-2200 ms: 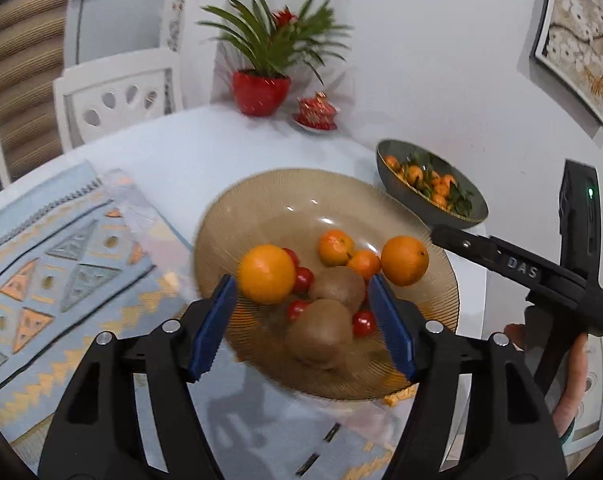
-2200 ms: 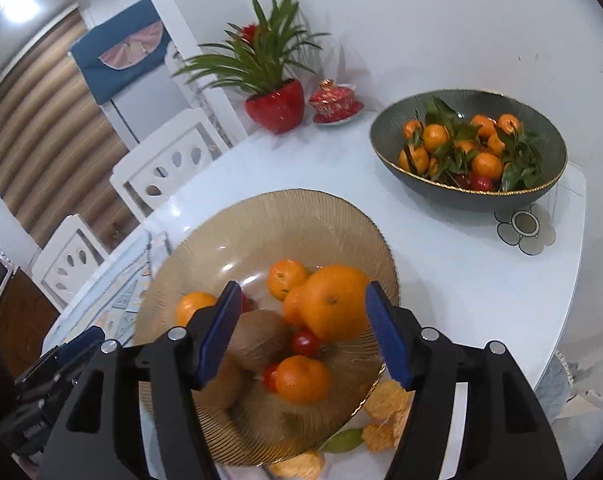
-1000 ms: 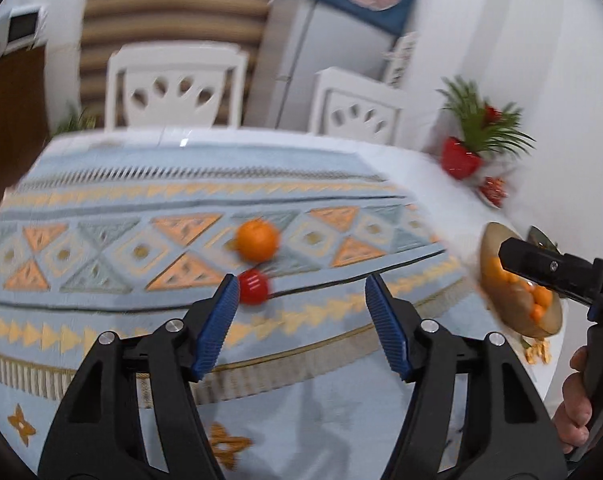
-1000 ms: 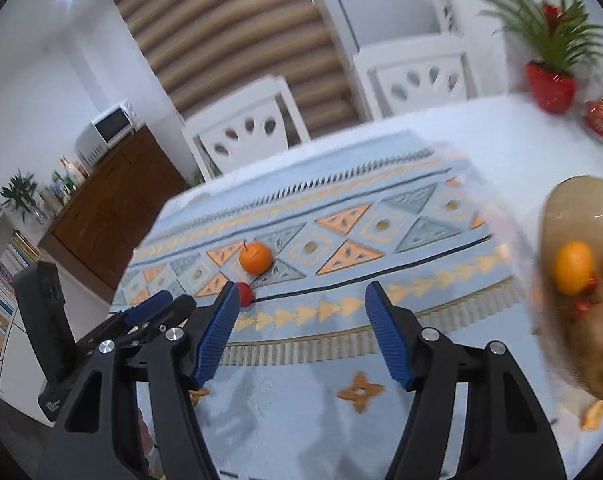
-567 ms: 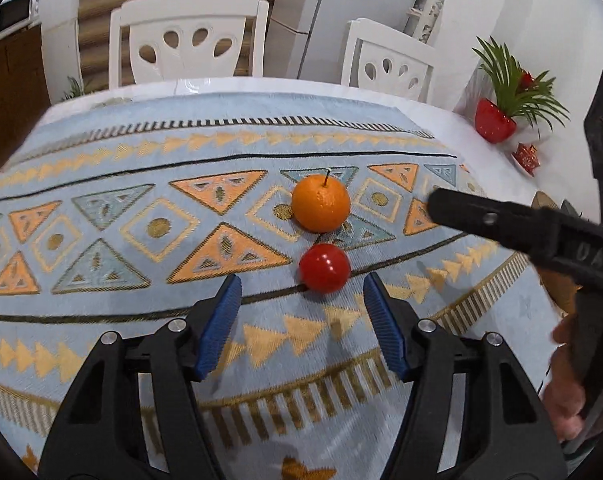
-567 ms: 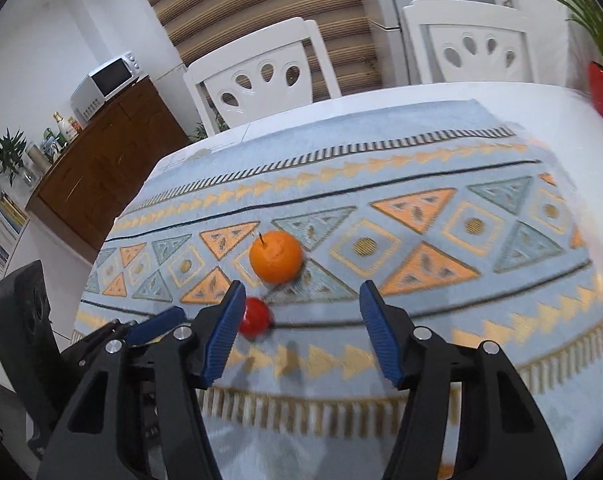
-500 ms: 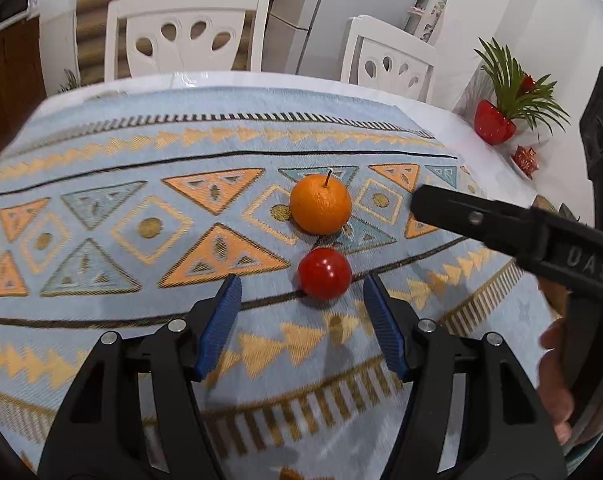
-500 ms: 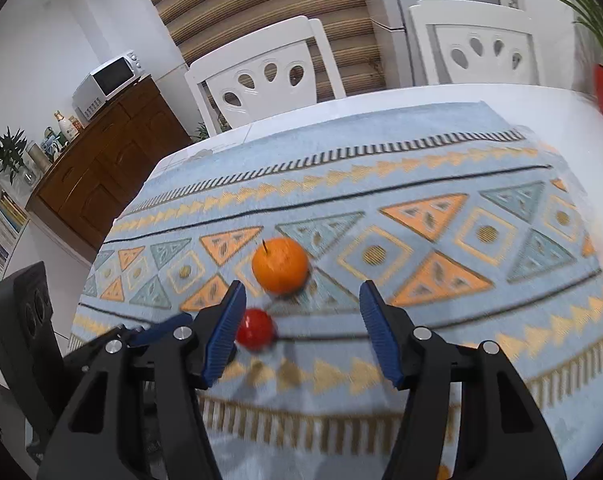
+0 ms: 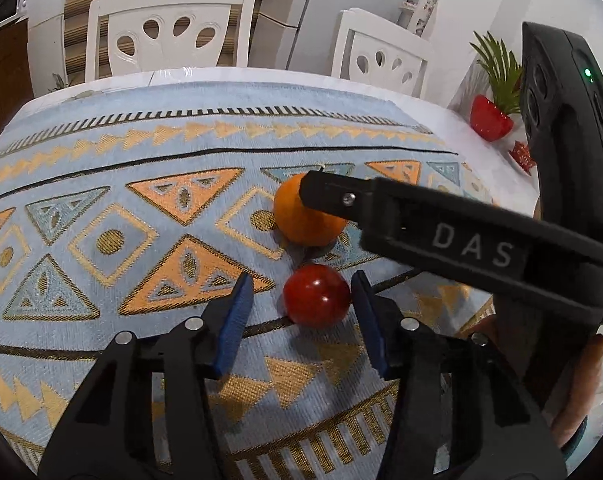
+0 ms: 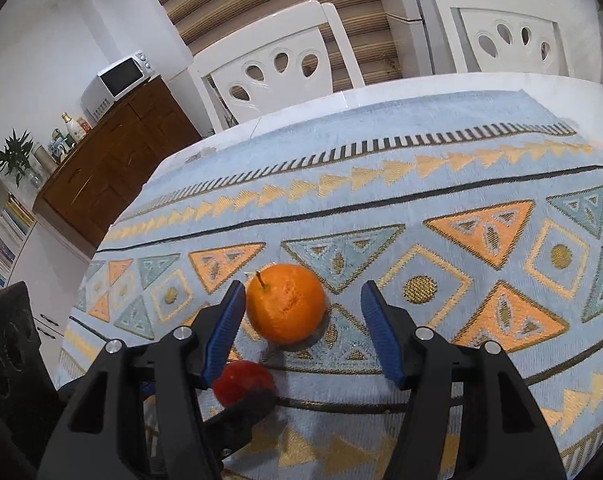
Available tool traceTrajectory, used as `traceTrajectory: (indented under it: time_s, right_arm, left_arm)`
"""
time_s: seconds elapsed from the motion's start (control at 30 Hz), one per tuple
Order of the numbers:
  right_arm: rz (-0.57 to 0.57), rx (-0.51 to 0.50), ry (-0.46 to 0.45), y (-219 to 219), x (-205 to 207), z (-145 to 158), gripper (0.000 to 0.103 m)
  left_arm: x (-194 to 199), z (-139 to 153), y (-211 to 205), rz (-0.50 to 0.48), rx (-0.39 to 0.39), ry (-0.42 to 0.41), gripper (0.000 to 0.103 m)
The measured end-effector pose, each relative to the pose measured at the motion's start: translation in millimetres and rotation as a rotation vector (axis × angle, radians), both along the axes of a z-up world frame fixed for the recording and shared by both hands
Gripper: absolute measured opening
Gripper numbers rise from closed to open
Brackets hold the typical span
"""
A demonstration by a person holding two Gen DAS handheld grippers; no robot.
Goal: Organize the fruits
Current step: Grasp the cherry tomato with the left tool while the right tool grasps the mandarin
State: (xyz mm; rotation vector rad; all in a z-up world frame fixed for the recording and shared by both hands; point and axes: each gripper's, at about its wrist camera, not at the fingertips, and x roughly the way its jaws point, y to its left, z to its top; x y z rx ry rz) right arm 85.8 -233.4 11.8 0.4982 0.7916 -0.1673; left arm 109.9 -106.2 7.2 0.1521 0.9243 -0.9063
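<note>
Orange between right gripper fingers

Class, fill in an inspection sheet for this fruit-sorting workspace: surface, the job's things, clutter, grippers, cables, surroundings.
Surface: patterned blue cloth over a white table.
Job's things: orange and red fruit lie side by side on the cloth.
Clutter: nothing seen.
Grippers: left gripper open around the red fruit; right gripper open around the orange.
Cables: nothing seen.
Surroundings: white chairs, plant, microwave on a wooden cabinet.
</note>
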Motion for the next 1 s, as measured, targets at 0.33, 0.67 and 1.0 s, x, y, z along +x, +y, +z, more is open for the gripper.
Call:
traceTrajectory:
  time_s: [0.33, 0.67, 1.0]
  right_arm:
    - [0.034, -0.063, 0.017, 18, 6, -3, 0.054]
    - [0.05, -0.084, 0.025, 24, 8, -6, 0.045]
    - [-0.049, -0.112, -0.046, 9, -22, 12, 0.045]
  left_arm:
    - [-8, -2, -6, -0.031, 0.029, -0.037, 0.036]
    - [-9, -2, -5, -0.04, 0.027, -0.043, 0.033]
    - [-19, 3, -2, -0.078, -0.002, -0.075, 0.032]
